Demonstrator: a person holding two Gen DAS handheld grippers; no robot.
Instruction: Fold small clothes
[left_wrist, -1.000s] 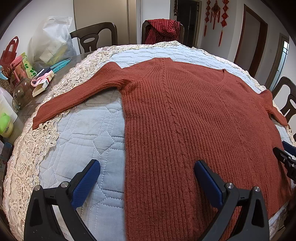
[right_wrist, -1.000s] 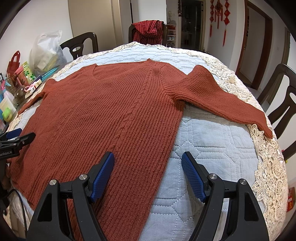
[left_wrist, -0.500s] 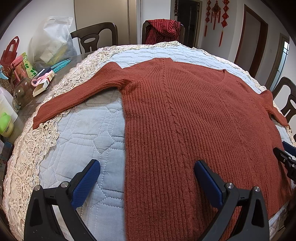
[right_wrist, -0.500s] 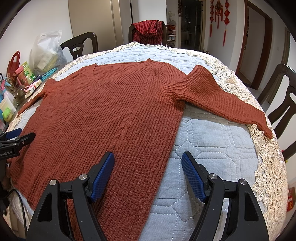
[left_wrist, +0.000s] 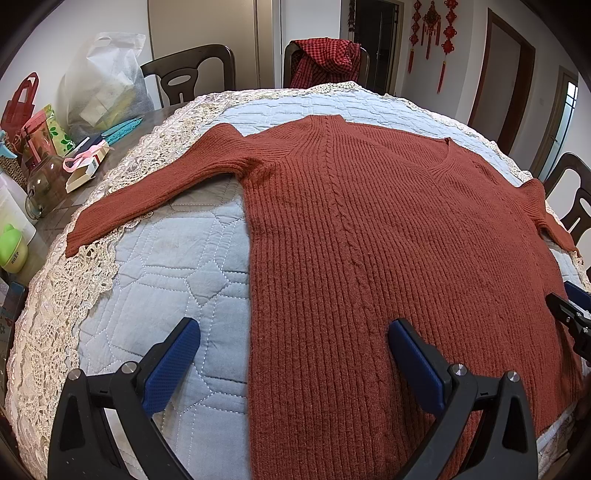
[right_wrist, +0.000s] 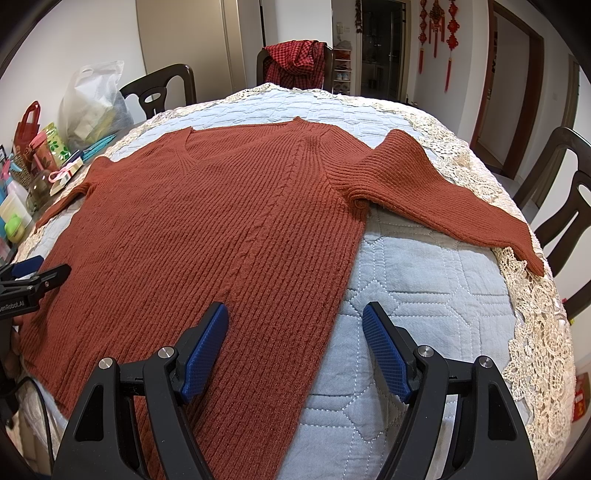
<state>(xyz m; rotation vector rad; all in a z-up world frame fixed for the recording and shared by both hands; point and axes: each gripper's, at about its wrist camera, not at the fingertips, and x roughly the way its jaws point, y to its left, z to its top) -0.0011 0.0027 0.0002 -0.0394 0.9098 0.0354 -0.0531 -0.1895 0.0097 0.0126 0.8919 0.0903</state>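
The rust-red ribbed sweater (left_wrist: 369, 229) lies flat and face up on the pale blue quilted cover (left_wrist: 177, 266), V-neck pointing away from me, both sleeves spread out to the sides. Its left sleeve (left_wrist: 147, 192) runs out over the cream lace edging (left_wrist: 55, 295); its right sleeve (right_wrist: 443, 192) ends at the lace on the other side.

My left gripper (left_wrist: 293, 339) is spread wide and holds nothing; its blue pads straddle the sweater's left side edge near the hem. I cannot tell whether they touch the fabric. My right gripper (right_wrist: 295, 325) is likewise spread wide and empty, straddling the right side edge.

Beyond the cover on the left: a white plastic bag (left_wrist: 107, 77), a glass jar (left_wrist: 44, 188) and a green container (left_wrist: 13, 247). A red checked garment (left_wrist: 325, 62) hangs over a far chair (left_wrist: 199, 70).
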